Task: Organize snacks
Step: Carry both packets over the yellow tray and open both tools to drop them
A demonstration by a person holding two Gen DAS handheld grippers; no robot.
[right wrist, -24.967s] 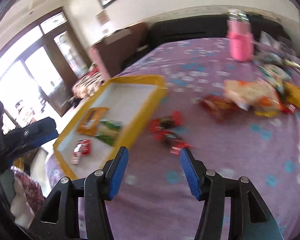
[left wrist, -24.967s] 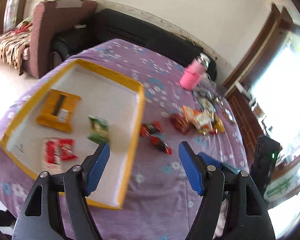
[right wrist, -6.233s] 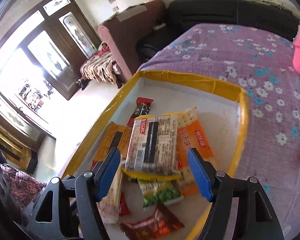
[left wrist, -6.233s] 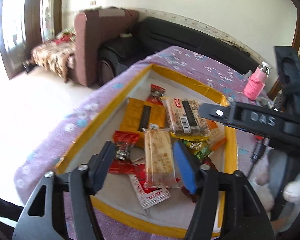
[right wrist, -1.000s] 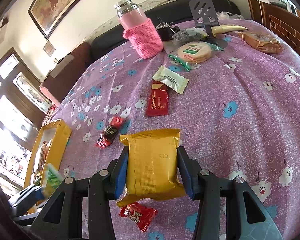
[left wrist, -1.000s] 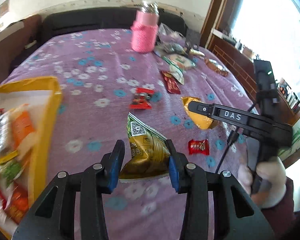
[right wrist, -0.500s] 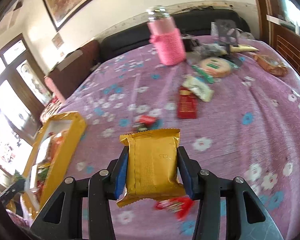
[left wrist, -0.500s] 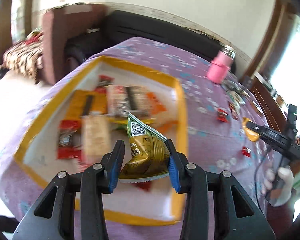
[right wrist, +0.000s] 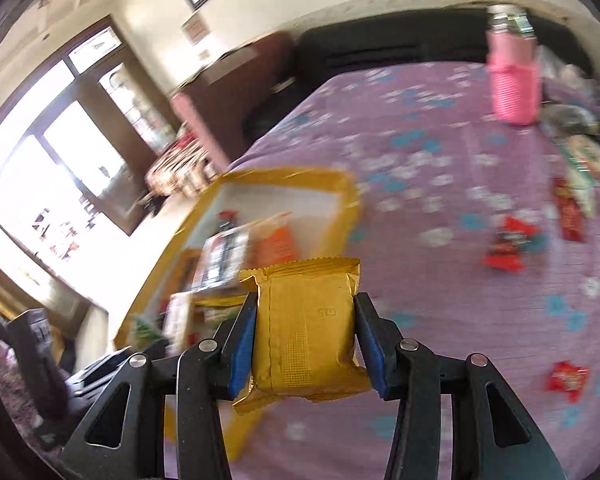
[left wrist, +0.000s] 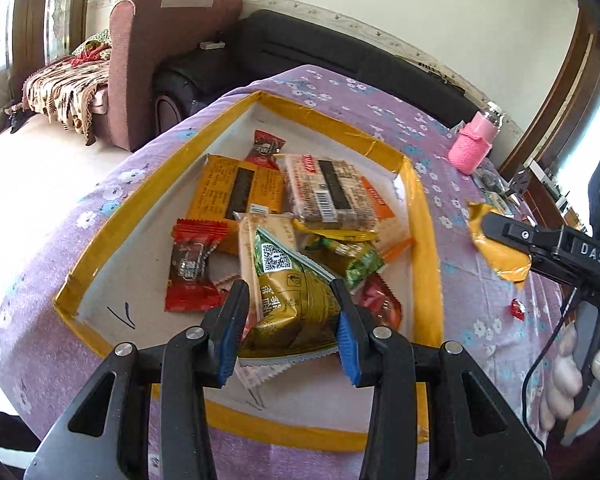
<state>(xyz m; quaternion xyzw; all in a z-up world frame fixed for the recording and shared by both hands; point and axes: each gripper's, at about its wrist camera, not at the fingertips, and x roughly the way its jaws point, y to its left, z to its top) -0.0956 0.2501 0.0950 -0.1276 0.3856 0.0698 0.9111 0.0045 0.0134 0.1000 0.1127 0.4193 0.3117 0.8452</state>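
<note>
Left hand-held gripper point(left wrist: 288, 314) is clamped on a green-gold snack packet point(left wrist: 288, 300), held over the near end of the yellow-rimmed tray point(left wrist: 426, 240). Right hand-held gripper point(right wrist: 305, 344) is clamped on a gold foil packet point(right wrist: 308, 332), over the purple flowered table point(right wrist: 460, 320) just beside the tray's point(right wrist: 340, 184) right rim.

Handling, my read: both packets are light, soft and crinkly, with slick film. Pinching across the flat body, as now, looks right; the crimped end seams would probably slip or tear. Contents are likely brittle, so no extra squeeze.

Looks: the left packet is a puffed pillow pack, QR code on a white-green top corner, gold lower half with print. The right one is plain gold, rectangular, back seam facing the camera, crimped top and bottom.

The tray already holds a pile of wrapped bars and candies. A few red candies point(right wrist: 508, 240) lie loose on the table, a pink bottle point(right wrist: 514, 84) at the far end.
</note>
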